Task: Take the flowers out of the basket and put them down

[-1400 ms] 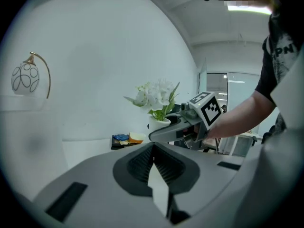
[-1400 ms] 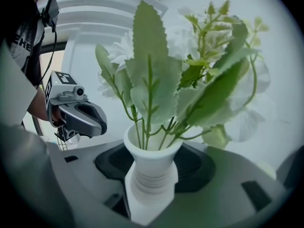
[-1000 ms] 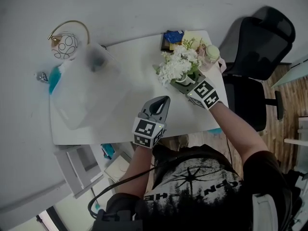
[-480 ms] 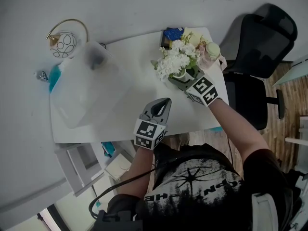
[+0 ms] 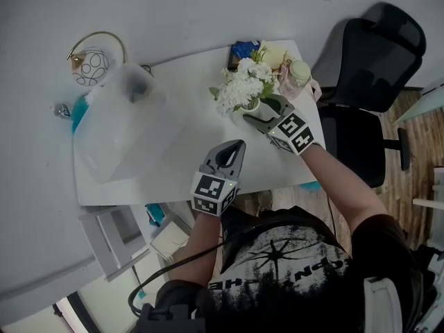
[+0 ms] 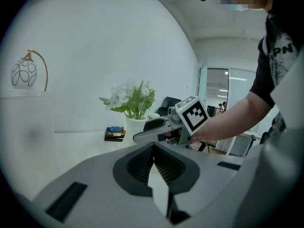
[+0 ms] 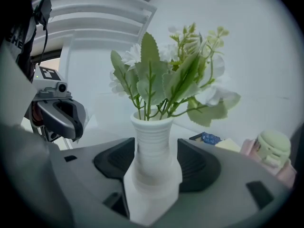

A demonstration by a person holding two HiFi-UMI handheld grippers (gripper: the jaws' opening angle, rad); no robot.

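Observation:
White flowers with green leaves [image 5: 241, 89] stand upright in a ribbed white vase [image 5: 248, 109] on the white table [image 5: 180, 168]. In the right gripper view the vase [image 7: 153, 146] and flowers [image 7: 171, 75] rise straight between the jaws. My right gripper [image 5: 252, 112] sits around the vase's lower body with its jaws opening, the pads close beside it on both sides. My left gripper [image 5: 238, 146] rests shut and empty near the table's front edge, pointing toward the vase [image 6: 136, 124] and the right gripper [image 6: 142, 136].
A large translucent plastic container [image 5: 118, 127] covers the table's left half. Stacked books [image 5: 246, 49] and a pale green capped jar [image 5: 300, 71] crowd the far right corner behind the vase. A gold-arc lamp [image 5: 94, 57] stands at far left, a black office chair [image 5: 378, 54] at right.
The right gripper has carried the vase of flowers left and farther from me across the table. The left gripper has stayed where it was.

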